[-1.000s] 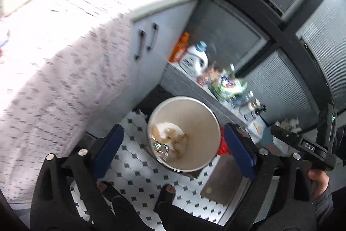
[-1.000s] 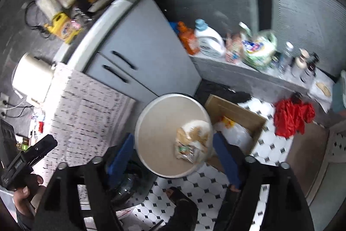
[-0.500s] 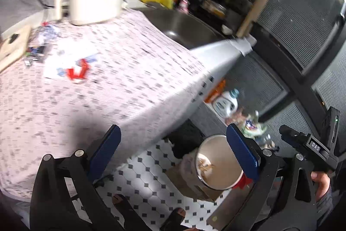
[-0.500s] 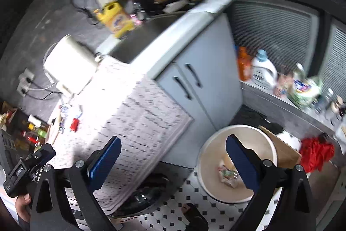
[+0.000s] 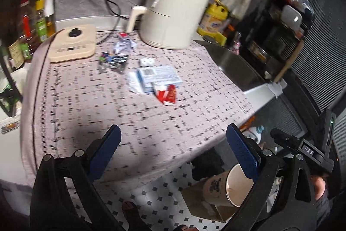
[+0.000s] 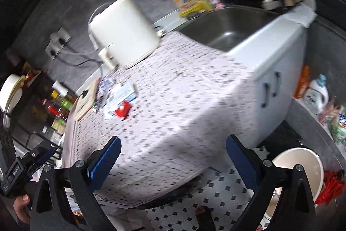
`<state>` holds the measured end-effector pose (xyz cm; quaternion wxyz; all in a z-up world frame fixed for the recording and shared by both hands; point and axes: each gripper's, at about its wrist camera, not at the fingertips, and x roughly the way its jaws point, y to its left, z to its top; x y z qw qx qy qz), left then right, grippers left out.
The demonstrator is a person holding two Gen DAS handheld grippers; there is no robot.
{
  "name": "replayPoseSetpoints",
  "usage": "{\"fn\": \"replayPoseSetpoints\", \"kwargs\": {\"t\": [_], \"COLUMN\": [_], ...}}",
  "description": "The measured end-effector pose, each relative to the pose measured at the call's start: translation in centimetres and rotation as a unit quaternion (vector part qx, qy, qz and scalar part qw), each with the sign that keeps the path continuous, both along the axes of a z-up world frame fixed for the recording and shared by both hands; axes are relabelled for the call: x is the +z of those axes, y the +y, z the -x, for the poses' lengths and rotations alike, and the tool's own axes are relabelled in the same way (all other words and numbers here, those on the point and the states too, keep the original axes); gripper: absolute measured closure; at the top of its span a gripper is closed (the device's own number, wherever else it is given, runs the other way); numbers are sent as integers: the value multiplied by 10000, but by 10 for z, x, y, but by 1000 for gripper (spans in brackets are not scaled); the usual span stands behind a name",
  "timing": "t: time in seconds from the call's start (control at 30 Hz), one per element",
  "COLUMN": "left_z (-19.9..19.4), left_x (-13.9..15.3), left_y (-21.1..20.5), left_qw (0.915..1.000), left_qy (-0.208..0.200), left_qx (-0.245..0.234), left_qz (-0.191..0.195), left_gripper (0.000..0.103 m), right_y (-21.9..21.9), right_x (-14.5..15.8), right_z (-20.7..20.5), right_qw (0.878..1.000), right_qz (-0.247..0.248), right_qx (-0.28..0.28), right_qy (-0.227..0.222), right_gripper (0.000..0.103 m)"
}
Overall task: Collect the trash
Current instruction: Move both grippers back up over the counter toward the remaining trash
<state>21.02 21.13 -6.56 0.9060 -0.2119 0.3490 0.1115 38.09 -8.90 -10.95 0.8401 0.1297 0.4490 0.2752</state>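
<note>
Trash lies on the tablecloth, all of it near the cream kettle, which I take as the landmark. In front of the kettle, closest to the cameras, lies a red wrapper, and it touches a white and blue packet that lies between it and the kettle. A small white piece is just behind the packet. To the left of the kettle base is a crumpled clear wrapper, and a dark foil wrapper lies just in front of that one. A flat cream scale sits further left of the kettle, and a yellow bottle stands at the kettle's right side. The bin stands on the tiled floor, well apart from the kettle and lower than the table edge. The left gripper hangs over the near edge of the cloth, its fingers wide apart and holding nothing. The right gripper is also over the near cloth edge, its fingers spread wide and empty. Both views are somewhat blurred, so print on the wrappers cannot be read.
</note>
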Motion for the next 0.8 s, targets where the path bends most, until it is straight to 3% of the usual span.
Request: {"fn": "replayPoseSetpoints", "kwargs": {"t": [0.27,0.5,0.8], "left_z": [20,7,-20], "left_x": [-7,-23,-48], "left_y": [59,92,129], "left_qw": [9989,9993,9993], "left_qy": [-53,10,146], "left_qx": [461,327,126], "left_qz": [115,203,310], "left_gripper": [6,6,6], "right_y": [85,152,202], "right_x": [-12,-37,-76], "right_z": [-12,-29,-58], "right_qw": [9984,9965,9952], "right_qz": [-66,132,418], "right_qx": [543,776,689], "right_qy": [149,271,558], "right_gripper": [13,18,29]}}
